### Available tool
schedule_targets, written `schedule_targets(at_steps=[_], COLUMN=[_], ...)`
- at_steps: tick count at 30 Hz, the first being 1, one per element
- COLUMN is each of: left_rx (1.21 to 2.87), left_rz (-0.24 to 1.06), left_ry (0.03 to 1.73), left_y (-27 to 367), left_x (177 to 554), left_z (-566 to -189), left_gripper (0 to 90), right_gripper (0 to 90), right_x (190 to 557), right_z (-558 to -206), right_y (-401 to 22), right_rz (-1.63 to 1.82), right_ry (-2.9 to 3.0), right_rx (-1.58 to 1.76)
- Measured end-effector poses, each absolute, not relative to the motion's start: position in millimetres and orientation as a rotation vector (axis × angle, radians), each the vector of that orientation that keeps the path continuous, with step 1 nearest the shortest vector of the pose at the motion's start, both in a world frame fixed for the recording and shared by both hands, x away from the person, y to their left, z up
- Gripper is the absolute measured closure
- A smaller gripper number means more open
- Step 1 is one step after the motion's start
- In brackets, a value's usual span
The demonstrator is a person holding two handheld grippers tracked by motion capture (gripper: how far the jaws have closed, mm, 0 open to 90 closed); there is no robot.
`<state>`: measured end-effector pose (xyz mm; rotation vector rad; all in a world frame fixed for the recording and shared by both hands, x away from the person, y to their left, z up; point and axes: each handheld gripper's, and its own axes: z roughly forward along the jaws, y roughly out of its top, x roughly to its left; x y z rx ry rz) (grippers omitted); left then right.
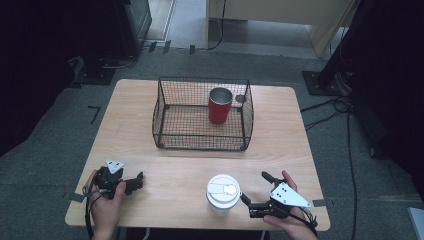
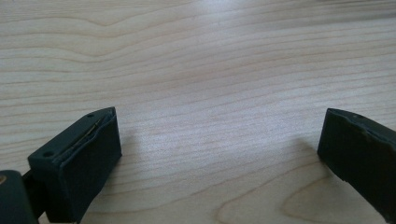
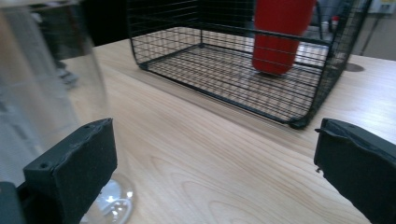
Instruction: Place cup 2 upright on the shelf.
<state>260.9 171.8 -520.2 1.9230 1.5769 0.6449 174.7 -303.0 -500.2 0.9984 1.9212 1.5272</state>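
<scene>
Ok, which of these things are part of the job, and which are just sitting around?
In the job:
- white-lidded tumbler, beside the right hand-held gripper
- wire basket
- red cup, upright in the basket

Just there:
- left hand-held gripper, open over bare table
- cables on the floor

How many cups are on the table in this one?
2. A red cup stands upright inside the wire basket; a clear lidded cup stands at the near edge, beside the right claw.
</scene>
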Motion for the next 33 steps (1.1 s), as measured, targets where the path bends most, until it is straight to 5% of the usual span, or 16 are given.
schedule_targets(at_steps=[33], left_rx=[1.922], left_rz=[0.645], left_ry=[1.578], left_y=[171.8], left_x=[260.9], left_z=[-520.2], left_gripper=[0.2], right_gripper=[0.0], right_x=[159.0], right_z=[-490.0], right_y=[-284.3], right_rz=[1.711], right_ry=[2.079], right_rx=[0.792])
